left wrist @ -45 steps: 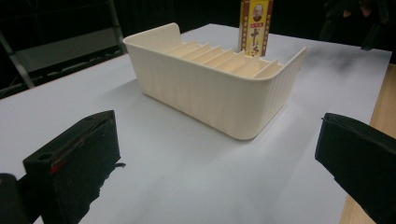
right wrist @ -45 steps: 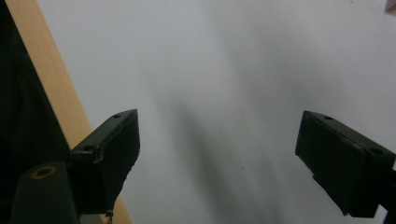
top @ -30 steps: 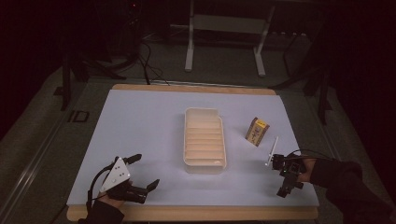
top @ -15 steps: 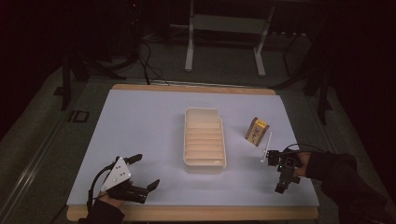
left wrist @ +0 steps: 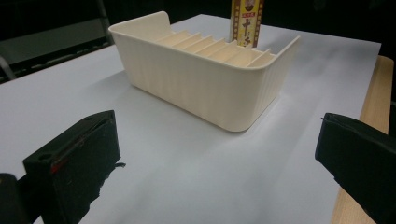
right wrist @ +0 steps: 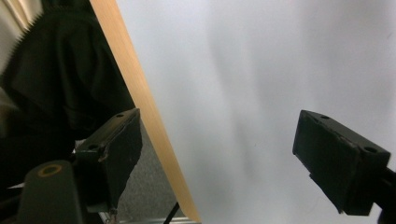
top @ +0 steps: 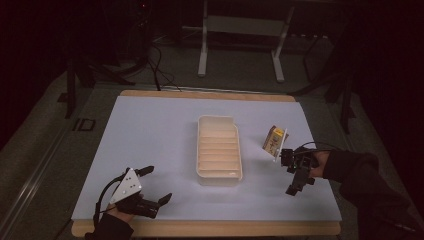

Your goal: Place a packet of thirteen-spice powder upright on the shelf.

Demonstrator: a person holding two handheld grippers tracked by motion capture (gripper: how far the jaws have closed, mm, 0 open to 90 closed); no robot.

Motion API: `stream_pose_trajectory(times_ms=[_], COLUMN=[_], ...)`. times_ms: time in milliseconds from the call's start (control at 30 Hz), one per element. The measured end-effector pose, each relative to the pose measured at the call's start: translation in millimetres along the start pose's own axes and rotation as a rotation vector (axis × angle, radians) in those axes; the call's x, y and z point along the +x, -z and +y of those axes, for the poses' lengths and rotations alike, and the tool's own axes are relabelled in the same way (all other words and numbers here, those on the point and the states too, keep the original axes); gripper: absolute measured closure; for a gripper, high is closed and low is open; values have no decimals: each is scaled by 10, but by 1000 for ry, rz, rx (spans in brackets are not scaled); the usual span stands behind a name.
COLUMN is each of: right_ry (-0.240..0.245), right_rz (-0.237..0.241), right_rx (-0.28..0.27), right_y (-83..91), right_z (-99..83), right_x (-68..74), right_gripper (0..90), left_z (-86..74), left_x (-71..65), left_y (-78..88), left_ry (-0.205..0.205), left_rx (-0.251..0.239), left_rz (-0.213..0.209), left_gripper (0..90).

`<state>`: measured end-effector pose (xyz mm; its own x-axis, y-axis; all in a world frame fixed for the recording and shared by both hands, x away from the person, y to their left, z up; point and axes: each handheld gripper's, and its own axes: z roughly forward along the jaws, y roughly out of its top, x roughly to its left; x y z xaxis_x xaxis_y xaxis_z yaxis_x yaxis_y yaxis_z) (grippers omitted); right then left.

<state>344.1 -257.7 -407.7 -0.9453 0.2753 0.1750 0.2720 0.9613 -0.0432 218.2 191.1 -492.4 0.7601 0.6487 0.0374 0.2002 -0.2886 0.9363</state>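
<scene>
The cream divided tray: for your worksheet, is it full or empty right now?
Empty. The cream divided tray shows only bare slots in the high view; the small yellow packet stands outside it, on the white table.

black jaws, grey plate (top: 128, 183), dark sleeve (top: 372, 186)

- The cream slotted tray (top: 219, 150) stands at the middle of the table (top: 150, 130), the one large obstacle on the sheet.
- Left of the tray the sheet lies bare out to the table's edge; the left gripper (top: 152, 186), jaws spread, sits near the front edge with open sheet between it and the tray's near wall (left wrist: 219, 88).
- Right of the tray a small yellow box (top: 274, 138) stands upright, leaving a bare lane between them.
- The right gripper (top: 295, 175), jaws apart, hangs just in front of that box.
- Behind the tray the sheet is bare.
</scene>
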Motion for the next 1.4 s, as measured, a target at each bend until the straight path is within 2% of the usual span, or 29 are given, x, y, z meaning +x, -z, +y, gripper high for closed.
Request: stream_pose_trajectory(times_ms=[167,200,267,367,467,500,567,600,667,800,933,1033,1067,1133,1200,1233,1300,1333,1367,1400], right_ry=[9,28,36,38,37,23,23,14,7,-21,-31,-29,-42,-53,-57,-57,-92,-92,-126,-141], right_rz=[-8,-25,-36,-52,-66,-75,-75,-90,-93,-130,-136,-157,-156,-174,-216,-216,-234,-234,-260,-260], right_rx=[-24,-21,-22,-52,-64,-72,-72,-85,-87,-100,-109,-115,-123,-136,-154,-154,-159,-159,-163,-166], right_y=[122,165,193,339,415,484,484,581,607,709,751,780,791,813,831,831,839,839,839,839], right_z=[92,135,151,202,218,230,230,241,243,253,261,259,260,257,263,263,280,280,286,286], right_x=[12,30,37,35,12,-19,-19,-68,-87,-206,-278,-335,-366,-423,-500,-500,-588,-588,-653,-690], right_gripper=[163,162,163,163,162,162,162,161,161,162,153,152,153,153,153,153,156,156,174,173], left_z=[6,6,3,3,2,2,2,2,1,0,-1,-1,-1,-1,-1,-1,-1,0,0,1], left_x=[-24,-26,-26,-22,-26,-28,-27,-24,-23,-26,-24,-25,-26,-27,-28,-28,-28,-28,-28,-29], left_y=[-8,-8,-12,-14,-13,-14,-14,-17,-18,-19,-18,-20,-20,-20,-20,-20,-18,-16,-14,-12], left_ry=[-7,-9,-10,-5,-8,-7,-9,-11,-9,-9,-9,-10,-10,-10,-7,-7,-7,-7,-7,-6], left_rx=[3,5,9,11,13,13,16,16,17,18,21,22,23,23,26,26,25,24,23,22], left_rz=[-4,-4,-3,0,1,1,0,-1,-3,-6,-8,-7,-8,-9,-9,-9,-7,-4,-4,-4], left_gripper=[0,0,0,0,0,0,0,0,0,0,0,0,0,0,0,0,0,0,0,0])
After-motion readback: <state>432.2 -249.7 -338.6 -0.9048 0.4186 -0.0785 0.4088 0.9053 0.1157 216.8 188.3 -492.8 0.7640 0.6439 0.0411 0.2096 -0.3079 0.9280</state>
